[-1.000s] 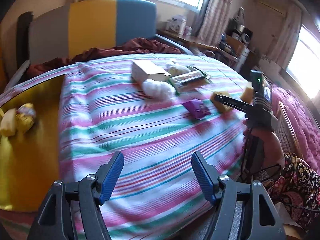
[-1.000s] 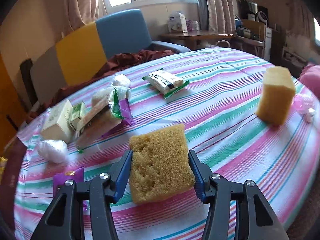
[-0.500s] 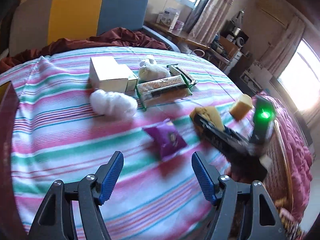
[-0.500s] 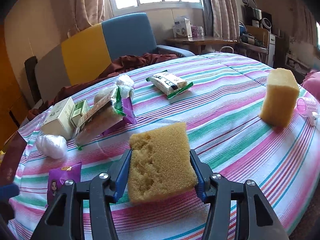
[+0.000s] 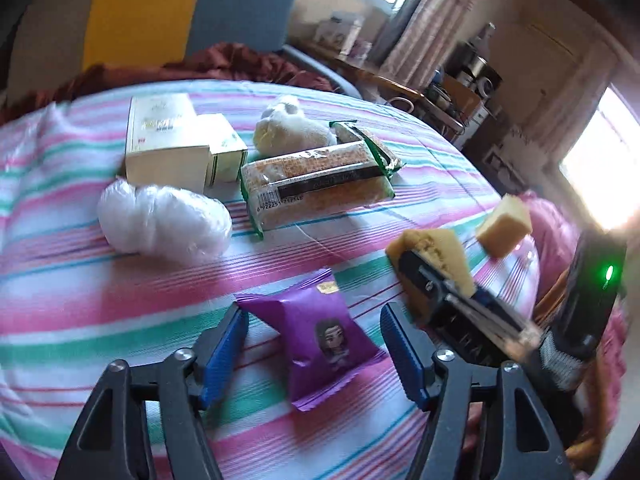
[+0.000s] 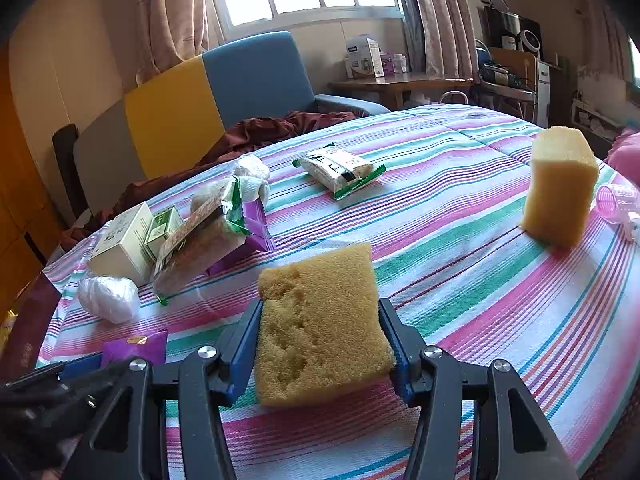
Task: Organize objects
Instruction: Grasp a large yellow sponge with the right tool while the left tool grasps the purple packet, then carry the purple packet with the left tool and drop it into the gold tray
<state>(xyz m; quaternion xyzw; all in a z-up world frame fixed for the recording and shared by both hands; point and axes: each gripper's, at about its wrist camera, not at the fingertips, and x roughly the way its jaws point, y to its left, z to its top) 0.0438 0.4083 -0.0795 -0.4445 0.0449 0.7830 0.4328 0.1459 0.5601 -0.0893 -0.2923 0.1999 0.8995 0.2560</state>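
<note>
While the right gripper (image 6: 320, 344) keeps its jaws pinched on the porous yellow sponge block (image 6: 320, 324) just above the striped pink-and-green cloth (image 6: 460, 280), the left gripper (image 5: 314, 344) has swung in from open cloth and now straddles the small purple foil snack packet (image 5: 320, 332), jaws spread, not touching it. A grasp looks imminent, probably the next item to sort.

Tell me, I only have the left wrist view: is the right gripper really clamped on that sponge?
Observer: Yes, the right gripper is shut on the sponge, pads against both sides.
Operator: Anything lying past the second sponge?
Observer: A pink hair roller lies beside the upright sponge.
Operator: Any more snacks?
Observer: A small green-edged packet lies alone, farther back.
</note>
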